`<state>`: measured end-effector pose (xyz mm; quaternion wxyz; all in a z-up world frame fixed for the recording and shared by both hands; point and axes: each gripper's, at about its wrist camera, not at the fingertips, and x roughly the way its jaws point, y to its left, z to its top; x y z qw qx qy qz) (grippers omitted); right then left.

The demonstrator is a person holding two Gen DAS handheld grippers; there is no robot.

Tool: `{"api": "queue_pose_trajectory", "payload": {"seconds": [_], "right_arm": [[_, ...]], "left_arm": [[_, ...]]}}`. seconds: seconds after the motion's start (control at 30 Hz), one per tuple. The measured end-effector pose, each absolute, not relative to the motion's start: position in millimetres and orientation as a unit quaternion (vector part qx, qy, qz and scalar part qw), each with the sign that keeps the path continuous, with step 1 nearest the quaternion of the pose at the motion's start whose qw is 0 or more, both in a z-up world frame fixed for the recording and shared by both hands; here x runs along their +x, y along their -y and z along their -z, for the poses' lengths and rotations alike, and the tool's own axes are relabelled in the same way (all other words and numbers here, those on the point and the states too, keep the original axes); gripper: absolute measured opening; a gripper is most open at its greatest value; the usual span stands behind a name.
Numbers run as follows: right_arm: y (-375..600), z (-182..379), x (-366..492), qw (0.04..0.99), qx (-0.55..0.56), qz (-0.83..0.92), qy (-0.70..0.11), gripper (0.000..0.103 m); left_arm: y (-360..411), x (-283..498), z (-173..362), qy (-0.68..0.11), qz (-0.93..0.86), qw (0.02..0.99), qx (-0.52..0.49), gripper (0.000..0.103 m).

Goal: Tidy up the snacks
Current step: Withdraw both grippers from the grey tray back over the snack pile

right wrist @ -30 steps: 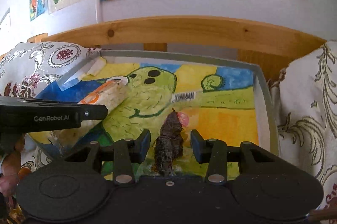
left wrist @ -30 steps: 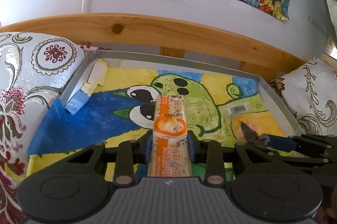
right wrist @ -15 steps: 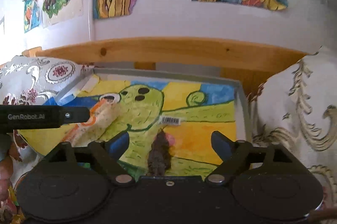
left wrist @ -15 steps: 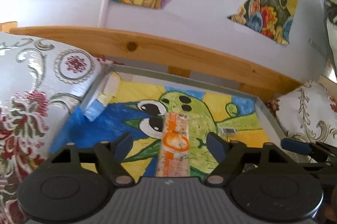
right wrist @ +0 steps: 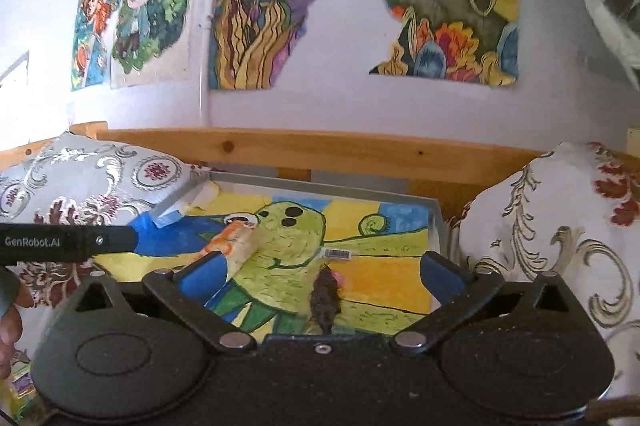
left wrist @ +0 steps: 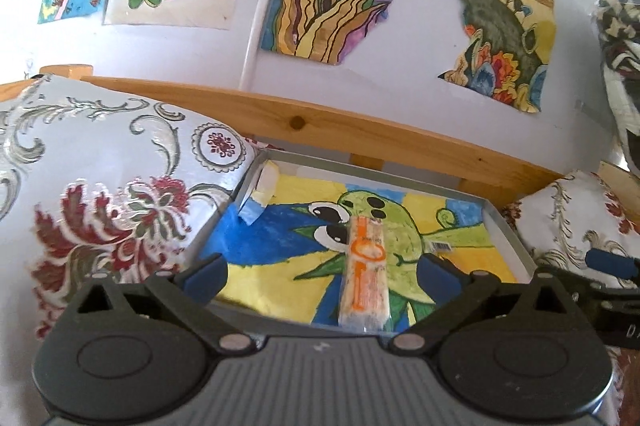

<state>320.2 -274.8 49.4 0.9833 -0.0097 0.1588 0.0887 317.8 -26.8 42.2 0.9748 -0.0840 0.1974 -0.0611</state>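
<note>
Let go of both snacks since a second ago and pulled back from the tray (left wrist: 508, 234): left gripper (left wrist: 322, 272) and right gripper (right wrist: 320, 276) both spread wide now, holding nothing. Inside the tray, on the green cartoon face, lies the long orange-and-white snack bar (left wrist: 364, 276); just to the right of it in the tray, apart from it, lies the small dark snack (right wrist: 326, 300). Probably light, both of them. Snack bar in a shiny wrapper, so likely slippery and a bit crinkly; best pinched across the middle, on the long sides. Dark snack lumpy and maybe crumbly; best squeezed softly around its fat middle. Hard to tell what the dark snack really is. Near end of each snack cut off behind the gripper bodies. Front edge of the tray hidden too. Flowery cushion (left wrist: 112, 193) pressed against the tray's left wall.
</note>
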Motion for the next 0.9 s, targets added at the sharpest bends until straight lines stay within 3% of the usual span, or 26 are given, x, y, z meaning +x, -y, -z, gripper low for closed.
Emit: {"api": "queue_pose_trajectory", "payload": {"seconds": [0.9], "right_arm": [[259,-42,160,0.984,-0.009,-0.068,-0.167,0.102]], "left_arm": [[-8,170,-36,-0.228,0.044,0.972,-0.04,0.103]]}}
